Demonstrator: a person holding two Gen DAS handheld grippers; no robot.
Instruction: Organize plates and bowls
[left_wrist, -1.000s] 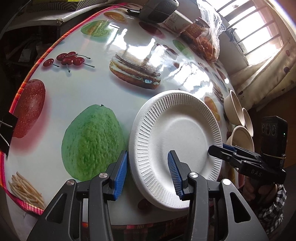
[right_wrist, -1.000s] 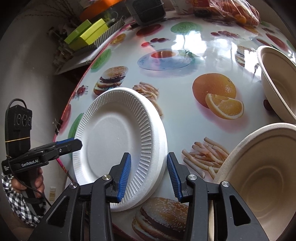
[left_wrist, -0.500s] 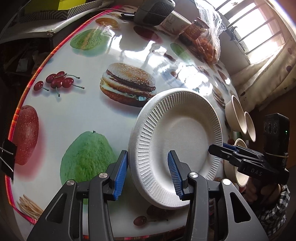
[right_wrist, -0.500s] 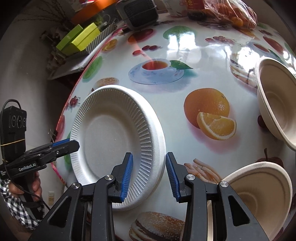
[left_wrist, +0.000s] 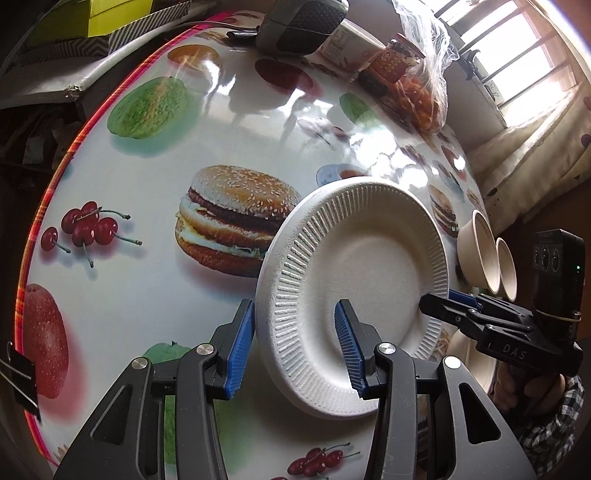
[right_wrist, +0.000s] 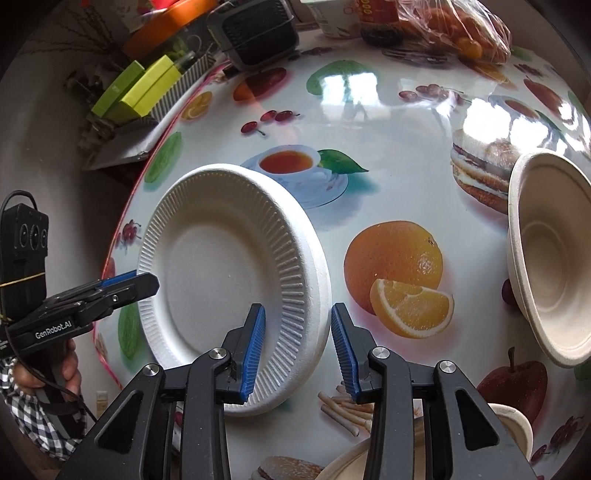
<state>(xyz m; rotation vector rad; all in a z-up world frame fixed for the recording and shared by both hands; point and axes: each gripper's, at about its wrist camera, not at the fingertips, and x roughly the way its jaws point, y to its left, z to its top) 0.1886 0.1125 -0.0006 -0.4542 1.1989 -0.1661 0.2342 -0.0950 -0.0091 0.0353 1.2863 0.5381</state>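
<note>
Two sets of tongs meet on one white foam plate (left_wrist: 354, 295), each straddling an opposite edge of its rim. The left tongs (left_wrist: 293, 350) stand partly open, one blue pad outside the rim and the other over the plate's inner face; both pads look just clear of the foam, so I cannot tell whether they grip it. The right tongs (right_wrist: 297, 349) are a little narrower, with the plate's right rim between the pads, and contact there is equally unclear. The plate sits tilted above the worktop (left_wrist: 155, 280), near its edge, over the printed burger and teacup.

From the left wrist view, the right tongs reach in from the right with a hand (left_wrist: 532, 387) and a checked sleeve (left_wrist: 550, 432) behind them; two tan bowls (left_wrist: 487, 258) show edge-on at the far right, and a bag of snacks (left_wrist: 421, 85) and a jar (left_wrist: 395, 62) stand far off by a window.

From the right wrist view, the left tongs (right_wrist: 147, 282) come in from the left, held by a hand (right_wrist: 68, 365). A tan bowl (right_wrist: 550, 254) fills the right side, more bowl rims (right_wrist: 513, 421) lie at the near edge, and green boxes (right_wrist: 144, 88) sit beyond the worktop's far left.
</note>
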